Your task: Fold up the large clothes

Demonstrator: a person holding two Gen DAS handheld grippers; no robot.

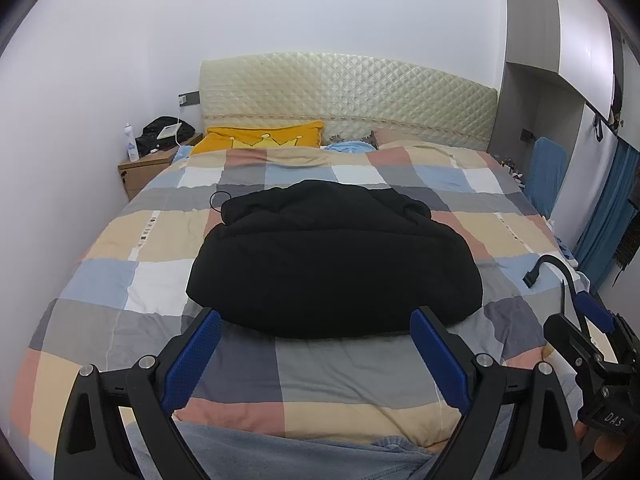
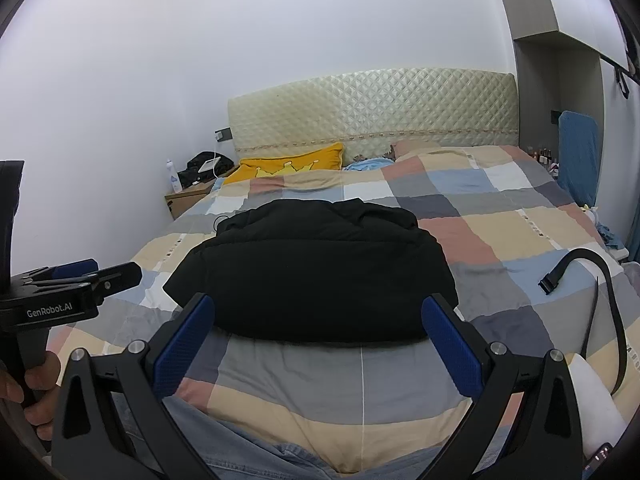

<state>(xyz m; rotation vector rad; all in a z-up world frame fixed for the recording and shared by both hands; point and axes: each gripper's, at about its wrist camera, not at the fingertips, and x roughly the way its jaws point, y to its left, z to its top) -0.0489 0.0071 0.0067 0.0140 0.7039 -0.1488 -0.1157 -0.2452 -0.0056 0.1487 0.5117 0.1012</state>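
A black padded jacket [image 1: 332, 260] lies folded into a compact bundle in the middle of the bed; it also shows in the right wrist view [image 2: 316, 276]. My left gripper [image 1: 316, 320] is open and empty, held just short of the jacket's near edge. My right gripper [image 2: 316, 306] is open and empty, also just before the near edge. The right gripper shows at the right edge of the left wrist view [image 1: 588, 320]. The left gripper shows at the left of the right wrist view [image 2: 96, 272].
The bed has a checked quilt [image 1: 352, 368] and a quilted headboard [image 1: 344, 92]. A yellow pillow [image 1: 260, 138] lies at the head. A black strap [image 2: 600, 280] lies on the right side. A bedside table [image 1: 144, 168] with a bottle stands at the left.
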